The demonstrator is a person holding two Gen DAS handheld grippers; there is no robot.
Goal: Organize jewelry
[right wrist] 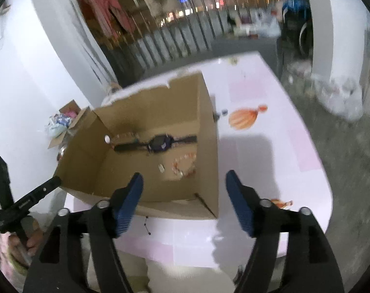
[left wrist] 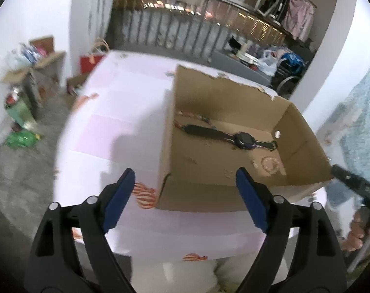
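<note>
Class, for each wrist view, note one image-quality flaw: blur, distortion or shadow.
Left wrist view: fisheye bends the table edge; the background is smeared. Right wrist view: motion blur softens the watch in the cardboard box, which casts a shadow on the table.

A lived-in home is indicated: garments (left wrist: 298, 20) are hung at upper right over a railed balcony (left wrist: 175, 30), and household boxes (left wrist: 36, 66) are stacked at left.

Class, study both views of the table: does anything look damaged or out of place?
Yes. The cardboard box has a torn, ragged far rim. A small dark chain lies on the table outside the box, while the watch and bead bracelet are inside.
</note>
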